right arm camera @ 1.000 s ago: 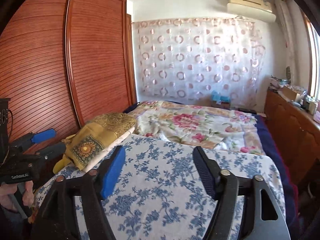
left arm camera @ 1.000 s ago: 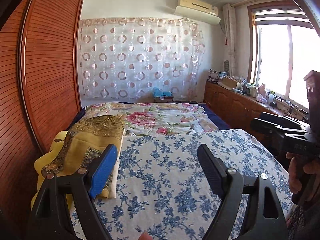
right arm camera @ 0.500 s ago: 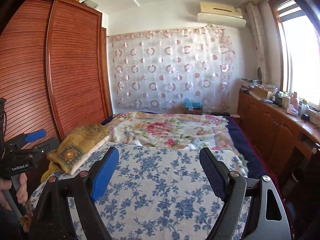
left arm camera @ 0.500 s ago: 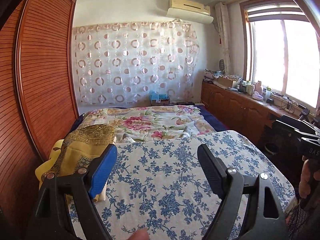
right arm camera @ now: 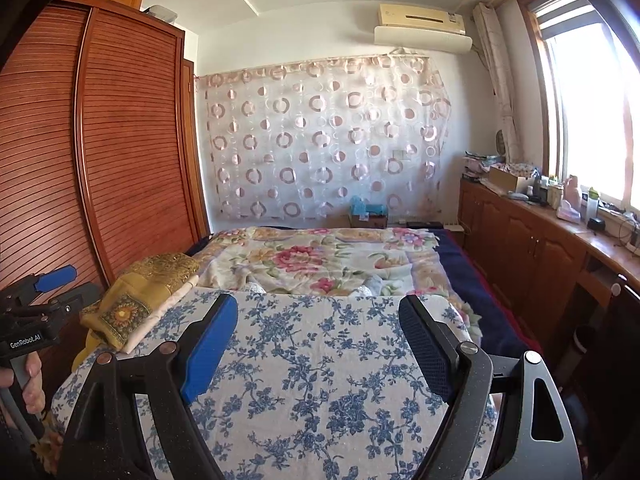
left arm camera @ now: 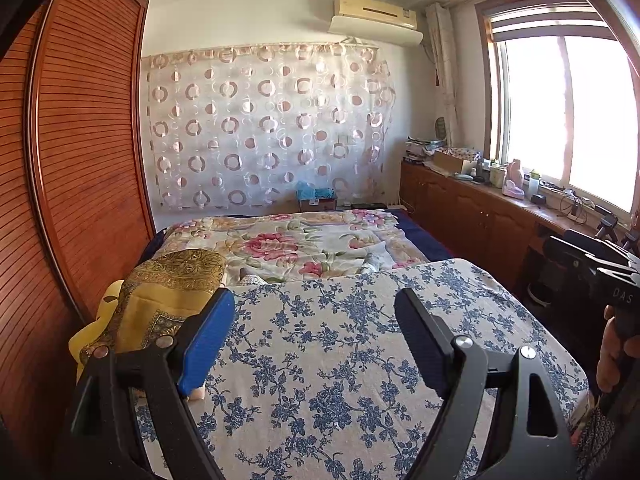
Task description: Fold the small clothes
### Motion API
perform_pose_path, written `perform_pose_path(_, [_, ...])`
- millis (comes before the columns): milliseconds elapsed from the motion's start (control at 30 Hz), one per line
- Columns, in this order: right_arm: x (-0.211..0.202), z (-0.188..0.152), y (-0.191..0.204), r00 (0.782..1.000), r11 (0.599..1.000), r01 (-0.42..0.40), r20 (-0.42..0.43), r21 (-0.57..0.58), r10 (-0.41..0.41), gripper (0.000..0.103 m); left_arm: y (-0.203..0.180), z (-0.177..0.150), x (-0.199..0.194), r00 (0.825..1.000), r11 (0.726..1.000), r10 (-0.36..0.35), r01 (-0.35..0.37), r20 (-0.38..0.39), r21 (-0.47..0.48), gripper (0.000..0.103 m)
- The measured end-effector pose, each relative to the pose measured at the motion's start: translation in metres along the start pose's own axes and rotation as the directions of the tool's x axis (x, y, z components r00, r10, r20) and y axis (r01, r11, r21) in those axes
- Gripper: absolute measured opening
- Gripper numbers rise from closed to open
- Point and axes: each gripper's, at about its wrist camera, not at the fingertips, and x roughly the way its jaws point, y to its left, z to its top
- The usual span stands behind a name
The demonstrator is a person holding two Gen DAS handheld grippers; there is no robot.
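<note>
A cardboard box (left arm camera: 450,159) stands on the long wooden counter (left arm camera: 480,216) under the window, and what it holds cannot be made out; bottles and small jars (right arm camera: 552,194) stand beside it on the same counter. A smaller box (right arm camera: 368,220) with blue things on top stands at the foot of the circle-patterned curtain (left arm camera: 264,132). The bed carries a blue-flowered cloth (left arm camera: 340,340) spread flat in front and a pink-flowered quilt (left arm camera: 288,244) behind it. The task's thing, a folded yellow-and-gold cloth (left arm camera: 160,292), lies at the left edge of the bed against the slatted wardrobe (left arm camera: 80,160), resting partly on the blue-flowered cloth and on a pale yellow pillow (left arm camera: 86,340). The left hand-held gripper (left arm camera: 314,336) hangs above the blue-flowered cloth, pointing a little downward along the bed, its fingers spread wide with nothing between them; its blue pad (left arm camera: 206,340) shows just in front of the folded cloth. The right hand-held gripper (right arm camera: 318,344) is held the same way, also spread wide and empty, its jaws having just been opening a little further. In the right wrist view the person's left hand (right arm camera: 30,380) grips the handle of the other tool at the left edge; in the left wrist view the right hand (left arm camera: 612,344) does so at the right edge.
</note>
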Motion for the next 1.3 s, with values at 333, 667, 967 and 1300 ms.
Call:
perform_pose_path(333, [0.006, 0.001, -0.009, 1.000, 1.000, -0.004, 0.005, 0.005, 0.004, 0.084, 0.001, 0.000, -0.001, 1.000, 1.000, 0.000, 0.000, -0.003, 0.000, 0.083])
perform_pose_path(667, [0.008, -0.002, -0.017, 1.000, 1.000, -0.008, -0.002, 0.007, 0.008, 0.084, 0.002, 0.000, -0.001, 1.000, 1.000, -0.002, 0.002, -0.001, -0.002, 0.083])
perform_pose_path(967, [0.009, 0.002, -0.022, 1.000, 1.000, -0.009, 0.000, 0.008, 0.009, 0.084, 0.001, 0.000, -0.002, 1.000, 1.000, 0.001, -0.001, 0.000, -0.002, 0.083])
perform_pose_path(1300, [0.010, 0.002, -0.025, 1.000, 1.000, -0.010, 0.001, 0.005, 0.010, 0.084, 0.001, 0.000, -0.002, 1.000, 1.000, 0.001, -0.001, 0.001, -0.002, 0.083])
